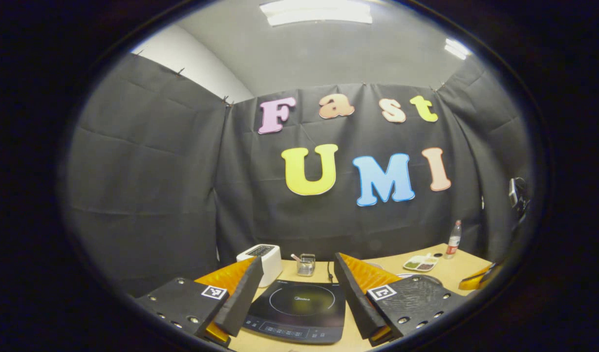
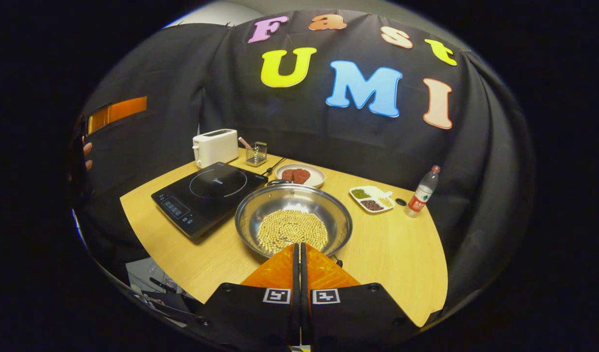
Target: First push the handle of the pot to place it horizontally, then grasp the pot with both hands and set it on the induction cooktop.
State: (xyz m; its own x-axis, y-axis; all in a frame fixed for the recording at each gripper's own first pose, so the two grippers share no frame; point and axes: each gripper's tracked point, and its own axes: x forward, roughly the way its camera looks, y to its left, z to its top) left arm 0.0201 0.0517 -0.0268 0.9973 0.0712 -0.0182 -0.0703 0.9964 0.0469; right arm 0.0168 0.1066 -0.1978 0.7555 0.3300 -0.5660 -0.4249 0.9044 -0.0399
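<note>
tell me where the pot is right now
In the right gripper view the pot sits on the table, just right of the induction cooktop, directly ahead of the right gripper.

Each gripper, the left gripper (image 1: pixel 294 266) and the right gripper (image 2: pixel 299 247), has two wedge-shaped fingers on flat plates. The plates have round screws and small square checker tags.

Both views wallward — shared cooktop (image 1: pixel 299 305)
</note>
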